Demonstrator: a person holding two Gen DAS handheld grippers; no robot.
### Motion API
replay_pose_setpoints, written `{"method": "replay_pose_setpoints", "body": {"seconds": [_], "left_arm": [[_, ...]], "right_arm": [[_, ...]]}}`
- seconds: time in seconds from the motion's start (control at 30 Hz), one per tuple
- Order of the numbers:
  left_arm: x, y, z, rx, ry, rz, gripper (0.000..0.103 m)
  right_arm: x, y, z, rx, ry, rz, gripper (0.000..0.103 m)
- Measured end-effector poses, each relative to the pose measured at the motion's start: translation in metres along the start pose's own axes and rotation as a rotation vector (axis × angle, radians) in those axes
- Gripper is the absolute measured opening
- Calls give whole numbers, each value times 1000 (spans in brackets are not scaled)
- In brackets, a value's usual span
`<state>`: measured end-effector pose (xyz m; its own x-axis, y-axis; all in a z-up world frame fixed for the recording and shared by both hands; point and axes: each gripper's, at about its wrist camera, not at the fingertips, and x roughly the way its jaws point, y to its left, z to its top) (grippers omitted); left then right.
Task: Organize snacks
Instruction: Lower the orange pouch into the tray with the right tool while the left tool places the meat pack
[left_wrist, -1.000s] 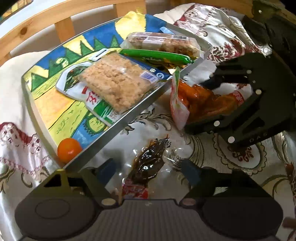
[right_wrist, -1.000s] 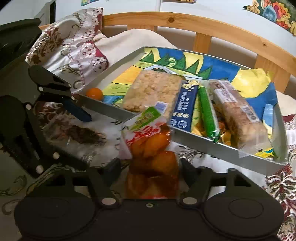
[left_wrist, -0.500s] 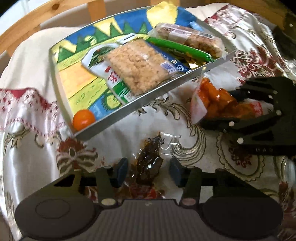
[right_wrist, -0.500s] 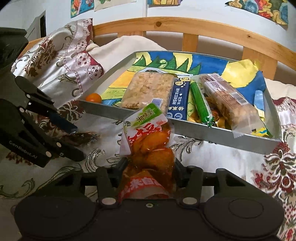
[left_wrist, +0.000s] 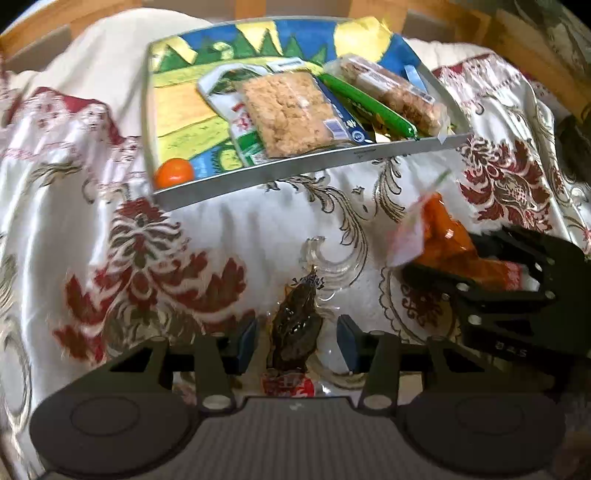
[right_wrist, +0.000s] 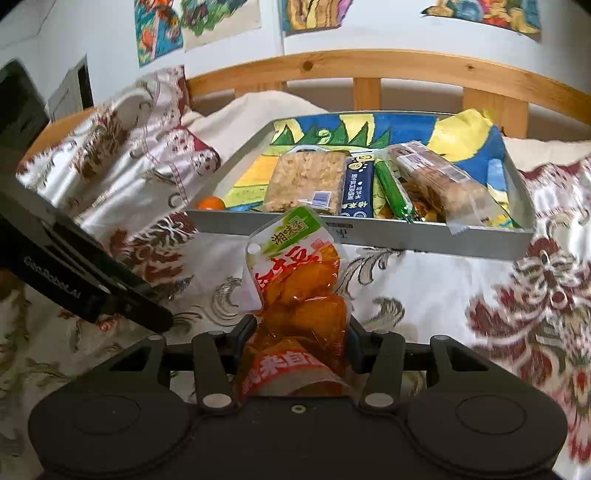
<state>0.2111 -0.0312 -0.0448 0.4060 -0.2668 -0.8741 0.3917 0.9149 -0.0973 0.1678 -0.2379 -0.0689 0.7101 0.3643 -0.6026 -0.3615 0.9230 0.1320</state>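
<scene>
Both tongs are matte black plastic with silver round screws at the finger joints. The left tongs (left_wrist: 295, 341) carry blue pads (left_wrist: 246, 341). White lettering marks the left tongs' side in the right wrist view.

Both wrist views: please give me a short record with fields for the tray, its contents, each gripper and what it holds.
tray: metal tray on patterned cloth
in tray: orange fruit, crumbly bar, green stick
left gripper: open around dark snack pack
right gripper: shut on orange snack pouch, outside the tray
</scene>
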Motion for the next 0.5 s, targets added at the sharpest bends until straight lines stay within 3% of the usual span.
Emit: {"method": "replay_pose_setpoints", "body": {"seconds": [0.13,0.33,0.5], "left_arm": [[-10,-10,-10,-10,-52,88,50],[-21,-10,0,-75,-127,58,51],[-36,-9,25,-73,-248,140,51]], "right_arm": [[-17,1,-12,63,-22,-9,51],[-30,5,-9,61,-38,-4,51],[-32,5,3,39,-50,-7,51]]}}
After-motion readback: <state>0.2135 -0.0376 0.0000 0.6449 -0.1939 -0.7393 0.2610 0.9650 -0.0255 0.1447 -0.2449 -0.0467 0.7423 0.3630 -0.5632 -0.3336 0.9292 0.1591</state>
